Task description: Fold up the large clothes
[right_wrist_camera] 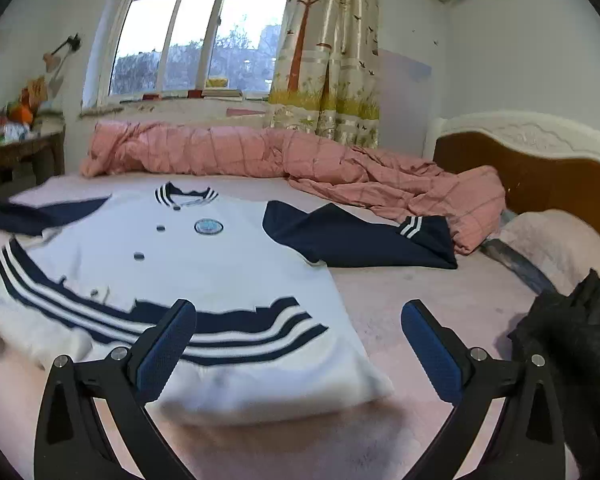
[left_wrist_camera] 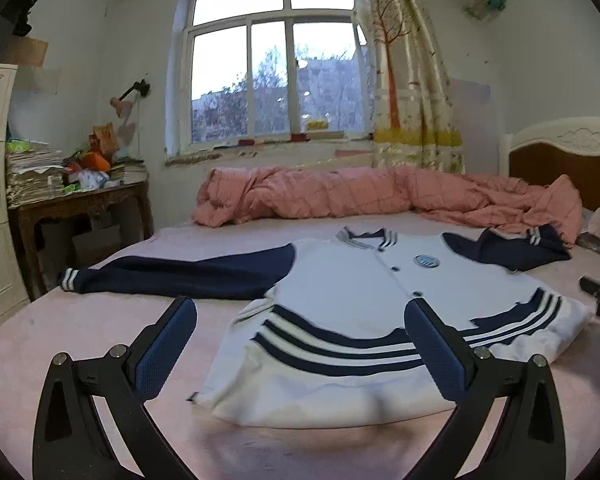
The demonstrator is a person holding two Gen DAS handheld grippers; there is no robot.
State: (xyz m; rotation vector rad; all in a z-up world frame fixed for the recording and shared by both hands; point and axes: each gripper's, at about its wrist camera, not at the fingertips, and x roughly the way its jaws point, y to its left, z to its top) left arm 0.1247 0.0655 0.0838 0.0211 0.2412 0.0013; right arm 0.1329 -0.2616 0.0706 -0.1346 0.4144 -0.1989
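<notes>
A white jacket with navy sleeves and navy stripes lies face up on the pink bed, its lower part folded up over the body. One navy sleeve stretches out to the left; the other sleeve lies bent at the right. My left gripper hovers above the jacket's near folded edge, open, with nothing between its blue pads. My right gripper hangs over the jacket's near right corner, also open and holding nothing.
A rumpled pink quilt lies along the far side of the bed under the window. A cluttered wooden desk stands at the left, a headboard at the right. Dark fabric sits at the right edge.
</notes>
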